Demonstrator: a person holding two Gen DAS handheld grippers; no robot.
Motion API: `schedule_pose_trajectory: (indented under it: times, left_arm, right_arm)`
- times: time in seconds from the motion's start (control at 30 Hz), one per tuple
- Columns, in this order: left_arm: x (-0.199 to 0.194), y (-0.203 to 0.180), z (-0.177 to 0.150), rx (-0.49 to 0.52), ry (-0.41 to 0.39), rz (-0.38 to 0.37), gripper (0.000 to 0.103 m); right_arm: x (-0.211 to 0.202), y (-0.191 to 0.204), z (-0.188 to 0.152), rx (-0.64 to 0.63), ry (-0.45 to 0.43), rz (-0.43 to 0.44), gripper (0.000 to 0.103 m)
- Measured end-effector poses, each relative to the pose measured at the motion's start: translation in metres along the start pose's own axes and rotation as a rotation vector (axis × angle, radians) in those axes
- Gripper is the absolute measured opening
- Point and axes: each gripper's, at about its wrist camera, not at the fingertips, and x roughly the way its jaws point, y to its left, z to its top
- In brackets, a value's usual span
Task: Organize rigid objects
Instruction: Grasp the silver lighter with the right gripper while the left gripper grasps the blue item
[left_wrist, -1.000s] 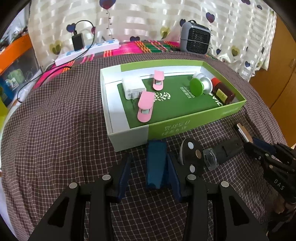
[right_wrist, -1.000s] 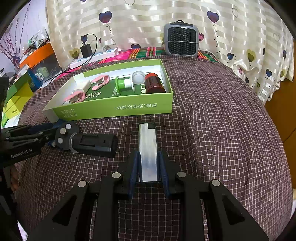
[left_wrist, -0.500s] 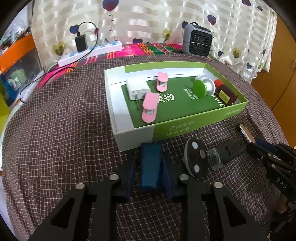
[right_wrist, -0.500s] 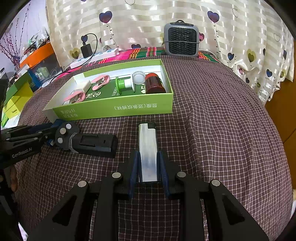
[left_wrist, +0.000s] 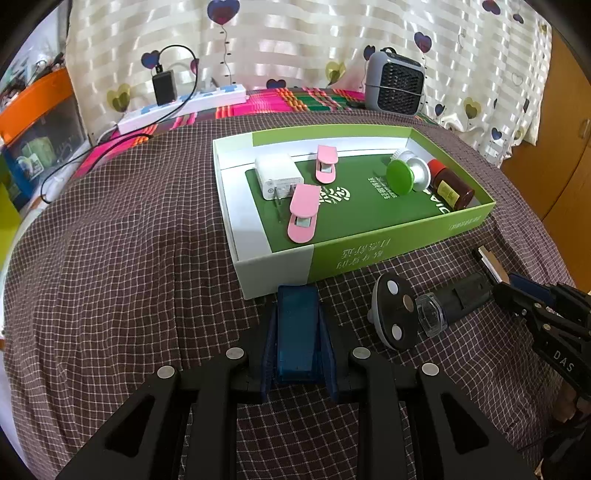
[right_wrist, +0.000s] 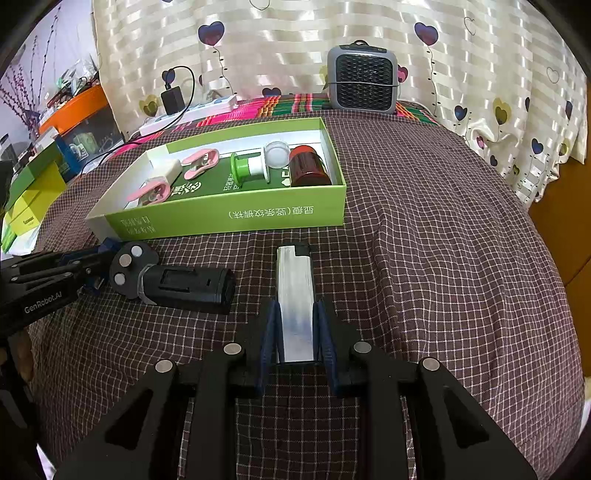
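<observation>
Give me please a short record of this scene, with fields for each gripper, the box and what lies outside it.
left gripper: shut on blue block
right gripper: shut on silver lighter
green box: open, holds white charger, two pink clips, green-capped item, brown jar
outside box: black holder on checked cloth

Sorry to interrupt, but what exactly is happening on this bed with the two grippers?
A person is tidying small items into the green box using two handheld grippers. The left gripper is clamped on a blue rectangular block just in front of the box. The right gripper grips a silver lighter resting on the checked cloth. A black cylindrical device lies between them, not yet picked up. Two pink clips, a white charger and bottles already sit in the box.
</observation>
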Motion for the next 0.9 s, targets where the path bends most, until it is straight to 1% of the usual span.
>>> schedule_pose_trajectory:
  times: [0.73,0.9]
  left_arm:
    - [-0.008,0.001,-0.008,-0.018,-0.021,0.009,0.021]
    - [-0.016,0.001,-0.011,-0.018,-0.039,0.02,0.021]
  right_arm:
    - [-0.001,0.001,0.0,-0.006,-0.001,0.005,0.025]
    - [-0.002,0.0,-0.001,-0.01,-0.004,0.008,0.024]
